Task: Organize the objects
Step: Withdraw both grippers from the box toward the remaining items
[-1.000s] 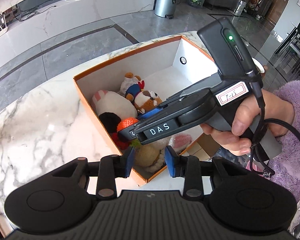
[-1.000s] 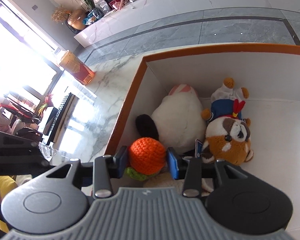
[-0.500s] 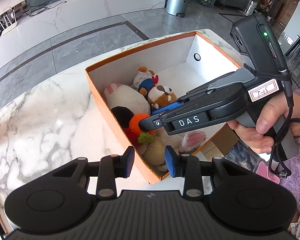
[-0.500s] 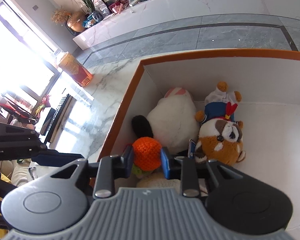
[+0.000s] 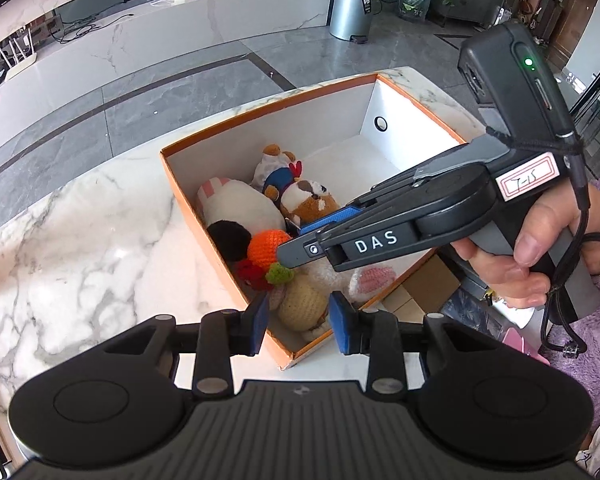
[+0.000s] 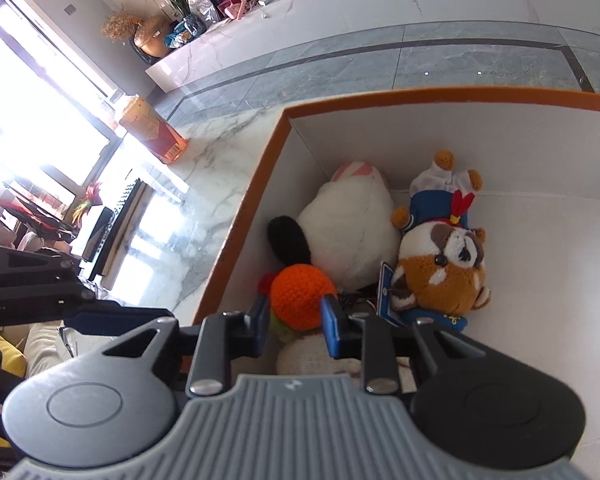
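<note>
Right wrist view has the orange ball (image 6: 302,294) between the right gripper's (image 6: 294,326) blue pads, which a second ago stood wider and now pinch it. It sits in the box (image 6: 236,216), white plush (image 6: 354,236) at its 1 o'clock, raccoon (image 6: 444,276) at 3. So it's regripped, probably to shift. The left gripper (image 5: 298,322) hangs spread and empty over the box's near corner.

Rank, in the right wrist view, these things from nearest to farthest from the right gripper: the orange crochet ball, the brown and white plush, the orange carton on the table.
1. Orange crochet ball: between the right gripper's fingers.
2. Brown and white plush: to the right, inside the box.
3. Orange carton: far left, on the marble table outside the box.
</note>
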The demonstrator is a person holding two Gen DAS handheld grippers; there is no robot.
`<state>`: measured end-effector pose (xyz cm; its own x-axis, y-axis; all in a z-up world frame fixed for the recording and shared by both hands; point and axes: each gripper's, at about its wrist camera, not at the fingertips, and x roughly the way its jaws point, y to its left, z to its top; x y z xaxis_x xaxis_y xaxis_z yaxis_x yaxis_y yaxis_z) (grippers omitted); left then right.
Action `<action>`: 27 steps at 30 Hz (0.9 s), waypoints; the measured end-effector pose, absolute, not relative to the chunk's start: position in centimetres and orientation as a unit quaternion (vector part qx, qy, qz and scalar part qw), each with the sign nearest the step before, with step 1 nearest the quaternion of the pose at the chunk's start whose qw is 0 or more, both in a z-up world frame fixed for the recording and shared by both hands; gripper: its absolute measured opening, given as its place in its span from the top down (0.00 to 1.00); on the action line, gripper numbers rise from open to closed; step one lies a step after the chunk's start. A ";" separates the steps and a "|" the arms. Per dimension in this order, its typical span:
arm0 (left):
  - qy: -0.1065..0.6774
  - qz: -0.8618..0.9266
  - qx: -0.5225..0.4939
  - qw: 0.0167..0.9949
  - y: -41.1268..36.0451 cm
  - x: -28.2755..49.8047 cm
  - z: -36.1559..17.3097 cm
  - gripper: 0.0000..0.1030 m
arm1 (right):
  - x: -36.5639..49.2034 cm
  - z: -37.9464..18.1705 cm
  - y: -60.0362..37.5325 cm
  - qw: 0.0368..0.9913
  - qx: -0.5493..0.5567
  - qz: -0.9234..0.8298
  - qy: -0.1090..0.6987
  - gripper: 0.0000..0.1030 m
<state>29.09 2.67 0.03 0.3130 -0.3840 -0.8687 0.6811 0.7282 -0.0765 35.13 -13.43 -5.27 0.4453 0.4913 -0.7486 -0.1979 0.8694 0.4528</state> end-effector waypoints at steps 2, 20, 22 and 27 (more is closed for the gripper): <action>0.474 -0.338 0.151 0.799 2.4 28.3 0.7 0.62 | 33.8 -3.4 -14.2 0.849 0.143 0.202 0.467 0.70; 0.418 -0.385 0.035 0.822 -1.6 16.4 1.4 0.62 | 17.6 2.4 -23.4 0.909 0.124 0.146 0.369 0.69; 0.425 -0.380 0.027 0.821 -2.2 14.9 0.1 0.62 | 15.5 1.4 -24.4 0.909 0.124 0.131 0.375 0.69; 0.451 -0.361 0.003 0.816 -3.5 11.7 -3.4 0.62 | 10.6 -2.0 -26.1 0.902 0.120 0.095 0.403 0.70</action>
<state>11.72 -3.52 -3.40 0.3332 -0.5871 -0.7378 0.5917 0.7394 -0.3212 10.64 -26.10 -2.04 0.6567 0.2683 -0.7048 -0.0742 0.9530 0.2937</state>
